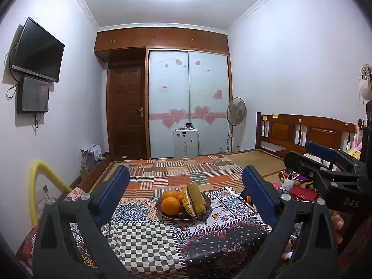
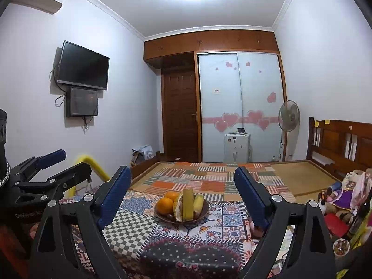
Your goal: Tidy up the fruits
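Observation:
A dark round plate (image 1: pixel 162 212) stands on a patterned cloth. It holds two oranges (image 1: pixel 171 205), a yellow-green corn cob (image 1: pixel 196 198), a cut yellow fruit piece (image 1: pixel 187 203) and small dark fruits. The plate (image 2: pixel 205 211) shows in the right wrist view with the oranges (image 2: pixel 164 205) and corn (image 2: pixel 187 203). My left gripper (image 1: pixel 186 193) is open and empty, held back from the plate. My right gripper (image 2: pixel 182 189) is open and empty, also short of the plate. The right gripper shows at the right of the left wrist view (image 1: pixel 325 160); the left gripper shows at the left of the right wrist view (image 2: pixel 58 162).
The cloth (image 1: pixel 144 239) covers a low table beside a bed with a patchwork cover (image 1: pixel 183 172) and wooden headboard (image 1: pixel 302 130). Clutter of toys and bottles (image 2: pixel 344 200) lies to the right. A yellow tube (image 1: pixel 37 181) arches at the left. A fan (image 1: pixel 236 112) and wardrobe stand behind.

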`<state>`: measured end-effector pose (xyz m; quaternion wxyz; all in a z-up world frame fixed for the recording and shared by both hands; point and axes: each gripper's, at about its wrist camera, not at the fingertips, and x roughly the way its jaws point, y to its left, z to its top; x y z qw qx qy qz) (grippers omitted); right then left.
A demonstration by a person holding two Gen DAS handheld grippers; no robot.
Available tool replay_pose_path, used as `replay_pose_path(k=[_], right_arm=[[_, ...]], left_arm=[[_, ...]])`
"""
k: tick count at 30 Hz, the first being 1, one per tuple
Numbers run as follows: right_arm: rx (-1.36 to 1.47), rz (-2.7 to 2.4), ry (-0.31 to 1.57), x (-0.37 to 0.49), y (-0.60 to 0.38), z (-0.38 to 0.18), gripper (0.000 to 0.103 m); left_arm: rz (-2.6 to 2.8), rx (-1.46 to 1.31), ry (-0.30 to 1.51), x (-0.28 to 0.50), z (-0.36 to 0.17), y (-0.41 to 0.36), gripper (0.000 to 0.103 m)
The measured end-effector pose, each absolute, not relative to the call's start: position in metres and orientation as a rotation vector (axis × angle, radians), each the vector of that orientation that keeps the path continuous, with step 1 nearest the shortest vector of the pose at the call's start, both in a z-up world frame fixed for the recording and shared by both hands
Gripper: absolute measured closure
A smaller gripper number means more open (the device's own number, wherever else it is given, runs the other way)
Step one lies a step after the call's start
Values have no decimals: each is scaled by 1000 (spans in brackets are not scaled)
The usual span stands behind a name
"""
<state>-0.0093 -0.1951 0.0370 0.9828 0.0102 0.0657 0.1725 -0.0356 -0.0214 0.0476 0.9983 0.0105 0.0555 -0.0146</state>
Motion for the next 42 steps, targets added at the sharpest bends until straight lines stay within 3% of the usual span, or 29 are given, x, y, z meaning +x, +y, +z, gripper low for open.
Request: replay_pose_path(k=[13,42], right_arm=[[19,348,133,-10,-194,38,13],[35,338,135,-11,-195,42,0]], left_arm=[[-18,11,109,-37,46,-20,0],[-32,7,120,-32,45,-18,0]])
